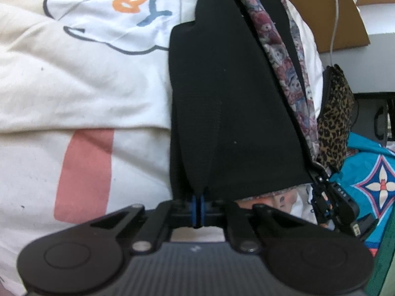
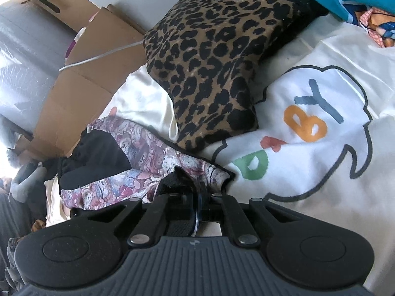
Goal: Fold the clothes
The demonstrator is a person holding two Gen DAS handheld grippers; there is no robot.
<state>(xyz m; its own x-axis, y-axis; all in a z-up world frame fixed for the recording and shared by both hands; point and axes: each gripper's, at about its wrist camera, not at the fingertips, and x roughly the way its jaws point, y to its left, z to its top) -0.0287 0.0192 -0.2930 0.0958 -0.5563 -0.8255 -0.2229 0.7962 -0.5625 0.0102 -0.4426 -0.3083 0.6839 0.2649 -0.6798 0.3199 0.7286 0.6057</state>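
The white bedding (image 2: 321, 128) carries a cloud outline with coloured letters reading "BABY"; in the left wrist view the first letter runs off the top edge, and small dark characters near it are too blurred to read. A pink stripe (image 1: 84, 172) crosses the same bedding lower down.

The left gripper (image 1: 198, 206) has its blue pads pressed together on the lower edge of the black garment (image 1: 229, 103), which stretches upward away from it, taut and flat. A patterned lining (image 1: 284, 56) in purple and blue runs along its right edge. The right gripper (image 2: 197, 197) is pinched closed on a corner of the same garment where black fabric and lining bunch together; how much cloth sits between the pads is hard to make out.

A leopard-print cushion (image 2: 217, 56) lies on the bedding just beyond the garment. A cardboard box (image 2: 81, 86) stands behind, a white cable (image 2: 98, 58) trailing across it; its contents are hidden. Turquoise fabric (image 1: 365, 167) with a star-flower motif is cut off at the frame edge.
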